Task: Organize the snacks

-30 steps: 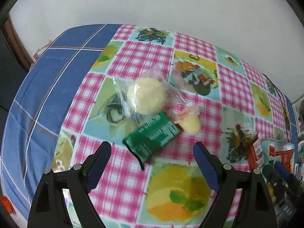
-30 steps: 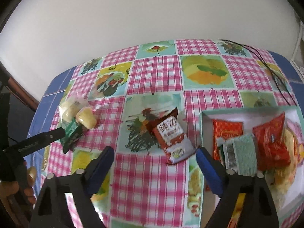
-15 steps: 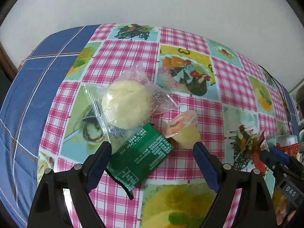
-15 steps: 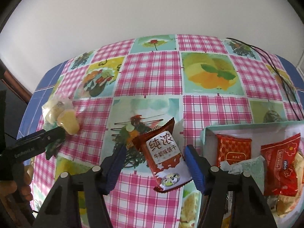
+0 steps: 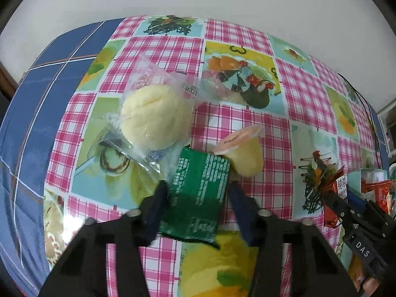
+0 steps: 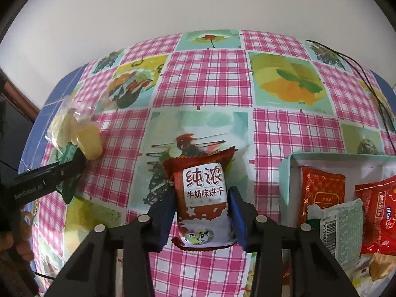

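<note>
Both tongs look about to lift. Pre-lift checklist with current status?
1. Right tongs straddle red biscuit packet: ok.
2. Right pads pressing packet: cannot tell.
3. Left tongs straddle green packet: ok; firm contact: cannot tell.
4. Green packet free of neighbours: not ok, wrapped bun and jelly cup touch it.
5. Box has room: cannot tell.

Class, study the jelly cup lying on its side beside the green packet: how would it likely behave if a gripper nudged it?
The jelly cup lies tipped on its tapered, rounded wall, so a nudge would probably roll it in a curve. Its smooth plastic may slip between fingers. It touches the green packet, so pulling that packet could disturb it.
</note>
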The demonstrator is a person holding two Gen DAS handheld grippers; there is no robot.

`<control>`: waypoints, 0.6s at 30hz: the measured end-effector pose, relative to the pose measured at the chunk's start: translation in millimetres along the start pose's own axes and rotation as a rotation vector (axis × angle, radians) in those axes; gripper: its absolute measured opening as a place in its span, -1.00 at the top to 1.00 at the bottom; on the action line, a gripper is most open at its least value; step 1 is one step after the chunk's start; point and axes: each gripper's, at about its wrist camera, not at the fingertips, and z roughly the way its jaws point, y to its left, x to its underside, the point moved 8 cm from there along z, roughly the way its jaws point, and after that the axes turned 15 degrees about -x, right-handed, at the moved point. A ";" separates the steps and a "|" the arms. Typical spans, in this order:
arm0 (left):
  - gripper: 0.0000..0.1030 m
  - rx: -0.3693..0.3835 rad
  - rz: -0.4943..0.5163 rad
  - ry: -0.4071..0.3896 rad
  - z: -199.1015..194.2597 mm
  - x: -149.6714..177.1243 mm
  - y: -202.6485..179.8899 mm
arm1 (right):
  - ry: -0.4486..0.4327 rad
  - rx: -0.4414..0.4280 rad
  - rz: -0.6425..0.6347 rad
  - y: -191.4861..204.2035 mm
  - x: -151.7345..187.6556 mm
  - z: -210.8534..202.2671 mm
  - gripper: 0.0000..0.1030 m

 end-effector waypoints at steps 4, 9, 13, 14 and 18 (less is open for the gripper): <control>0.20 0.008 0.001 0.012 -2.5 3.8 -3.6 | 0.008 0.003 -0.002 4.9 3.4 -3.5 0.19; 0.20 0.015 -0.013 0.010 -16.8 11.5 -5.6 | 0.002 0.008 -0.009 13.0 8.2 -17.0 0.19; 0.20 0.008 -0.027 -0.007 -33.6 19.0 -9.9 | -0.009 0.015 -0.014 16.7 13.6 -32.9 0.19; 0.20 0.011 -0.028 -0.010 -37.2 19.6 -12.3 | -0.011 0.015 -0.014 17.4 15.0 -36.5 0.19; 0.20 0.031 -0.029 -0.023 -55.7 31.1 -22.3 | -0.027 0.017 -0.009 19.0 22.4 -53.6 0.19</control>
